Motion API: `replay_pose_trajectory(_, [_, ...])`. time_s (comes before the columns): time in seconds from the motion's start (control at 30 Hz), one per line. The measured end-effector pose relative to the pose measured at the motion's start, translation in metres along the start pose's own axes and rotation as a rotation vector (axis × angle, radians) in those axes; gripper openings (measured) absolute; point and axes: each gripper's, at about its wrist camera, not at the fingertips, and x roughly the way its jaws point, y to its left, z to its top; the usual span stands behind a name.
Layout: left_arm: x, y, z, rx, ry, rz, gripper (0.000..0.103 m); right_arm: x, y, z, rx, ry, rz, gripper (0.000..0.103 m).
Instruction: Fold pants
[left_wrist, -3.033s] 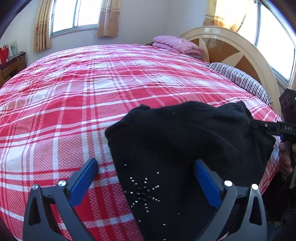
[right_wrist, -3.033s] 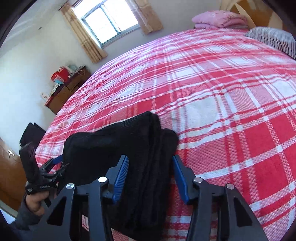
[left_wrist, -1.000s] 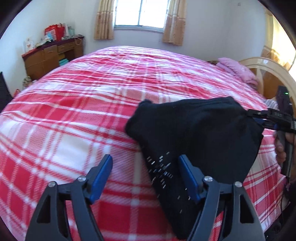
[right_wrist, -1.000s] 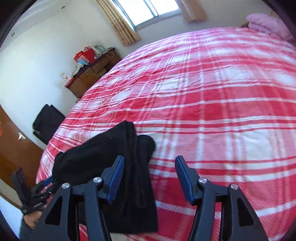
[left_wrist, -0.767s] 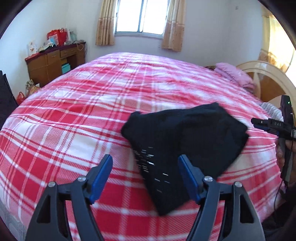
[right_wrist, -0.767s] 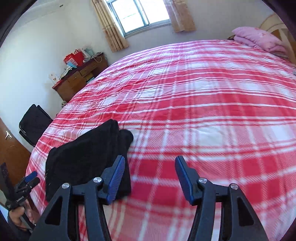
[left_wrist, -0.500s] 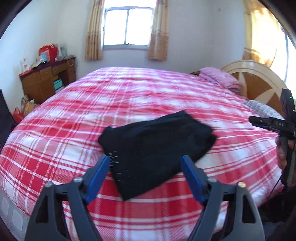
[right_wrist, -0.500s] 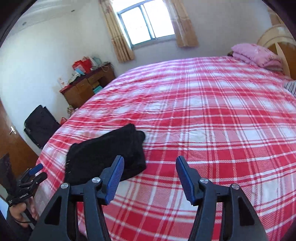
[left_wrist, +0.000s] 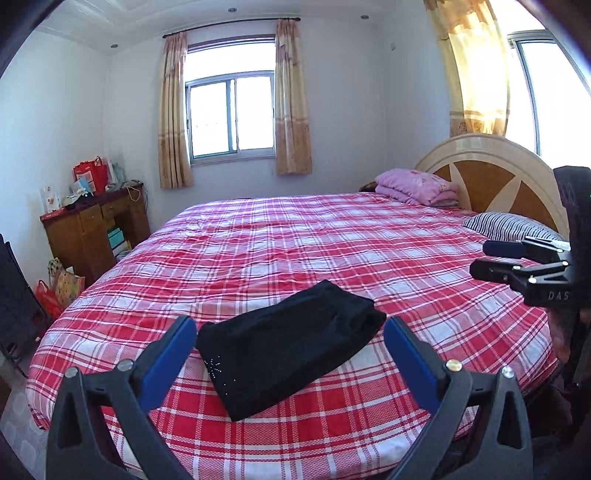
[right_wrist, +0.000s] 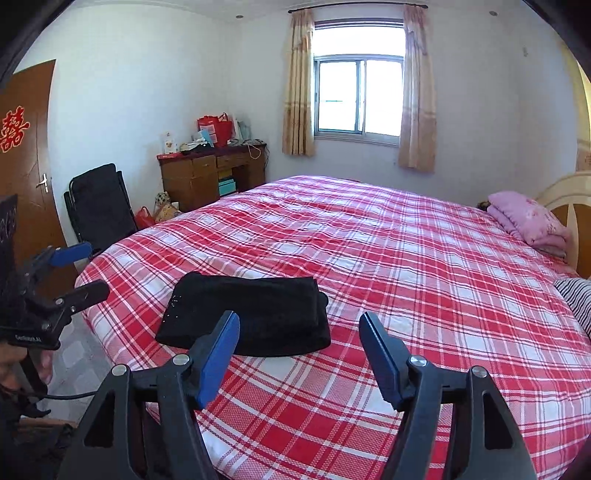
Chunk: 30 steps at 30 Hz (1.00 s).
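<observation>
Lying folded into a compact black rectangle, the pants (left_wrist: 288, 347) rested flat on the red-and-white plaid bed (left_wrist: 332, 243), near its foot-end corner; a small cluster of studs showed at one corner of the bundle. I held the left hand-held gripper (left_wrist: 288, 354) back from the bed with its blue-padded jaws spread wide and nothing between them; the pants appeared framed between the two fingers only by perspective, well apart from them. In the right wrist view the same left hand-held gripper (right_wrist: 79, 269) stood clear of the mattress edge, empty. I kept the right hand-held gripper (right_wrist: 299, 350) likewise open and empty, above the bed and apart from the pants (right_wrist: 247, 317), which lay just left of its left finger in that view. From the left wrist view the right hand-held gripper (left_wrist: 491, 260) hung over the far side of the bed, its jaws parted. A folded pink blanket (left_wrist: 417, 184) and a striped pillow (left_wrist: 509, 225) lay by the wooden headboard (left_wrist: 487, 173). A wooden desk (right_wrist: 210, 173) stood against the wall beside the curtained window (right_wrist: 358, 99).
</observation>
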Motion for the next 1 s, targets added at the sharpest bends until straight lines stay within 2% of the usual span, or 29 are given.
replay_pose_trajectory(1.0, [0.001,0.011,-0.003,-0.039,0.005,0.036,0.103,-0.014,0.005,0.003,-0.006,-0.042,-0.018,0.069])
